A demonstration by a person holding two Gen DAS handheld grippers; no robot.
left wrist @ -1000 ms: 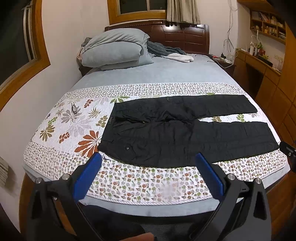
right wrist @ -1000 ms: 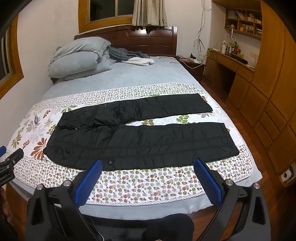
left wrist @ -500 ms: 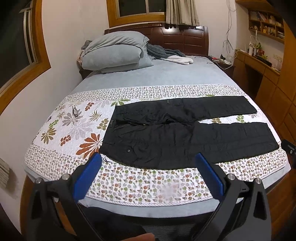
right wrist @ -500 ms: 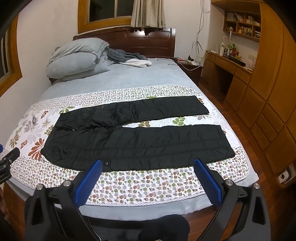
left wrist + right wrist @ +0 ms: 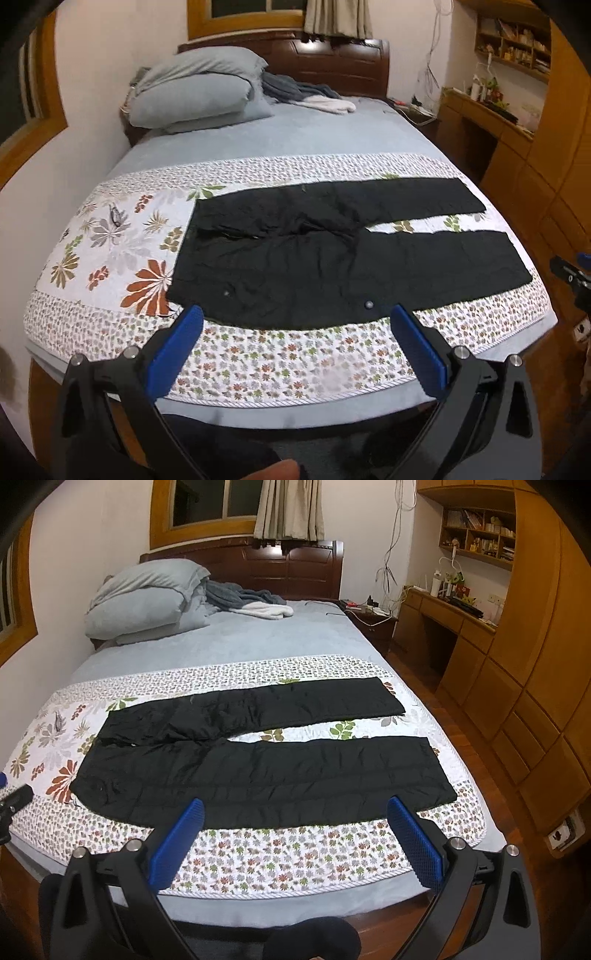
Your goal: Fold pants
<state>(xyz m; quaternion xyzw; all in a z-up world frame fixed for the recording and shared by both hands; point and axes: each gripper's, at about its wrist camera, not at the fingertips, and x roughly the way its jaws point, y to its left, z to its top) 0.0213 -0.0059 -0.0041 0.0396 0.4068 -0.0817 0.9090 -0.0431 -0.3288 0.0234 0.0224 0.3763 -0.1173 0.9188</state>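
Black pants [image 5: 332, 258] lay flat across the floral quilt [image 5: 110, 240] at the near end of the bed, waistband left, legs splayed apart running right, nothing folded yet. Left gripper [image 5: 295, 332] hung spread wide and empty off the near bed edge, opposite the waist; right gripper [image 5: 295, 816] likewise wide and empty, opposite the near leg. Judged step: approach before the first fold. Next move probably calls for pinching the near leg's edge at waist and cuff, carrying it onto the far leg. Cuffs [image 5: 436, 775] sat close to the right bed edge; bare quilt lay left and far. Pillows [image 5: 144, 602] well clear.
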